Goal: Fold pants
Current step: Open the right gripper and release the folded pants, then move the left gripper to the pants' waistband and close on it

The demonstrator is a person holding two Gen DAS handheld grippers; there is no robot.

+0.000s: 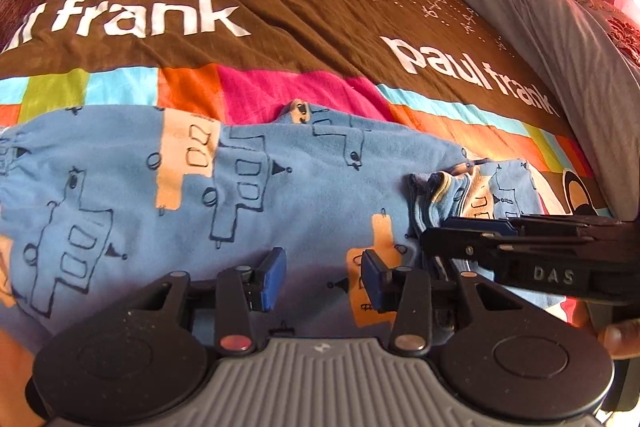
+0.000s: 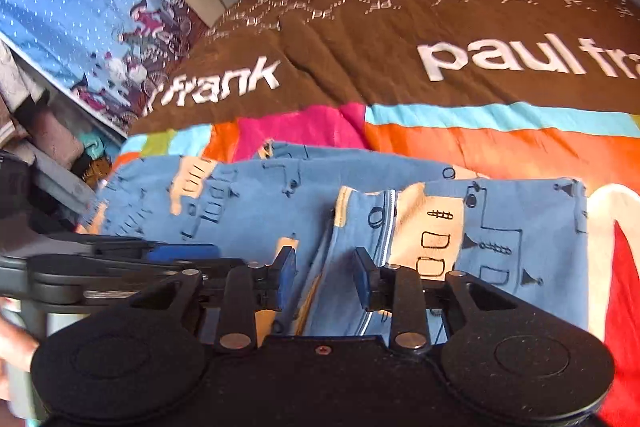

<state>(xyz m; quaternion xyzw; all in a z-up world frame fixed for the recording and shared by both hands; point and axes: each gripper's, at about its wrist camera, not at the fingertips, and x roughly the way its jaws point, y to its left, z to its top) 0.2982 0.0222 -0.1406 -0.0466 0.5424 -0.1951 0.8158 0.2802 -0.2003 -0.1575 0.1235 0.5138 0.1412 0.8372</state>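
The blue printed pants (image 1: 248, 183) lie stretched across the bed, on the brown and striped "paul frank" bedspread (image 1: 280, 27), with one end folded back over itself at the right (image 2: 480, 227). The left claw (image 1: 324, 277) hovers low over the cloth, blue pads apart, gripping nothing. The right claw (image 2: 325, 277) sits just beside it over the folded end, its pads likewise spread with fabric showing between them.

Soft matt blue printed cloth pants (image 1: 304, 195); brown quilted cloth bedspread (image 1: 304, 11), matt; left black matt plastic gripper (image 1: 323, 277), blue rubbery pads (image 1: 274, 277)
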